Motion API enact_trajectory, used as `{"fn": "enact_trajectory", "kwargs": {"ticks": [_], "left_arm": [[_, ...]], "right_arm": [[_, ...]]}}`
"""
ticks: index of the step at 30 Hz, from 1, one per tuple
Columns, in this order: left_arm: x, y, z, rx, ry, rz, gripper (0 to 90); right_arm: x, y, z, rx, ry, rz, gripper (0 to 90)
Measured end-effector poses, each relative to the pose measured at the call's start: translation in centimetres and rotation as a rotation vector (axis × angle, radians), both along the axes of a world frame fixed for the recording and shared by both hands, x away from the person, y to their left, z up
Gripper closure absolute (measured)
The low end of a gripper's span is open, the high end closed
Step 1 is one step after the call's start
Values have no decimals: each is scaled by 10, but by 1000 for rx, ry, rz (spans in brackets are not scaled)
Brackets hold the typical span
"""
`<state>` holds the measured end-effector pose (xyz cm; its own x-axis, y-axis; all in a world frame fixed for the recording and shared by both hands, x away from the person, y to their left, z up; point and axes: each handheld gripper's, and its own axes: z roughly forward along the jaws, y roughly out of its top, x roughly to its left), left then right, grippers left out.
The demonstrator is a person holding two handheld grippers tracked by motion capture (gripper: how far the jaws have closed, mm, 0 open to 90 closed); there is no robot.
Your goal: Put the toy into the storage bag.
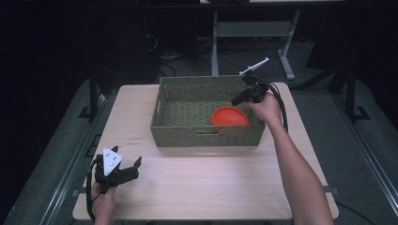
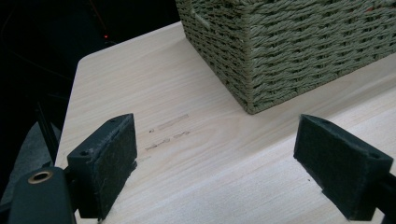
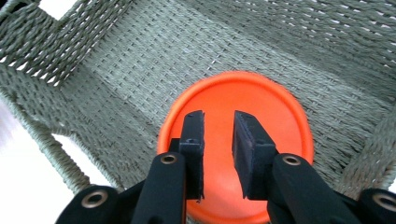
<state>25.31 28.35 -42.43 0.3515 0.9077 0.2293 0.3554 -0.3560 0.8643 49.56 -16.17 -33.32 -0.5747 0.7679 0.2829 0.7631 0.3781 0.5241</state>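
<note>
A green woven basket (image 1: 206,133) stands on the far half of the light wooden table (image 1: 211,187). An orange round disc (image 1: 230,116) lies flat on the basket's floor at its right end. My right gripper (image 1: 234,101) reaches into the basket from the right, just above the disc. In the right gripper view its jaws (image 3: 218,126) stand a narrow gap apart over the disc (image 3: 271,102), with nothing pinched between them. My left gripper (image 1: 126,156) rests at the table's front left, wide open and holding nothing (image 2: 215,158). One corner of the basket (image 2: 289,51) lies ahead of it.
Bare tabletop (image 2: 210,135) with faint pencil marks (image 2: 168,130) lies between the left gripper and the basket. Dark floor, cables and a grey desk frame (image 1: 253,33) are beyond the table's far edge. The basket has handle cut-outs (image 3: 51,9) in its end walls.
</note>
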Motion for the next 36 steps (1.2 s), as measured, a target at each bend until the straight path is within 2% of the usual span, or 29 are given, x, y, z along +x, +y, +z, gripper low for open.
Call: {"fn": "enact_trajectory", "kwargs": {"ticks": [10,11,14,20,21,29,32,36], "left_arm": [[-1,0,-1,-7,-3,0,128],[-1,1,-1,-11,-6,4,128],[-2,2,-1,-8,-2,5,128],[-2,0,-1,-10,-2,4,128],[-1,0,-1,1,3,-1,128],[-1,1,-1,-1,-2,1,128],[-1,0,-1,-5,-5,1,128],[-1,0,-1,-1,-1,-1,128]], "right_arm": [[-6,0,-2,46,-1,42,615],[-7,-1,-2,64,0,48,608],[-8,-1,-2,67,-2,52,585],[-13,-1,-2,82,2,62,492],[-14,-2,-2,87,13,71,460],[-21,-3,4,103,3,75,390],[-26,-2,5,112,-18,80,387],[-30,-3,5,113,-18,83,375]]}}
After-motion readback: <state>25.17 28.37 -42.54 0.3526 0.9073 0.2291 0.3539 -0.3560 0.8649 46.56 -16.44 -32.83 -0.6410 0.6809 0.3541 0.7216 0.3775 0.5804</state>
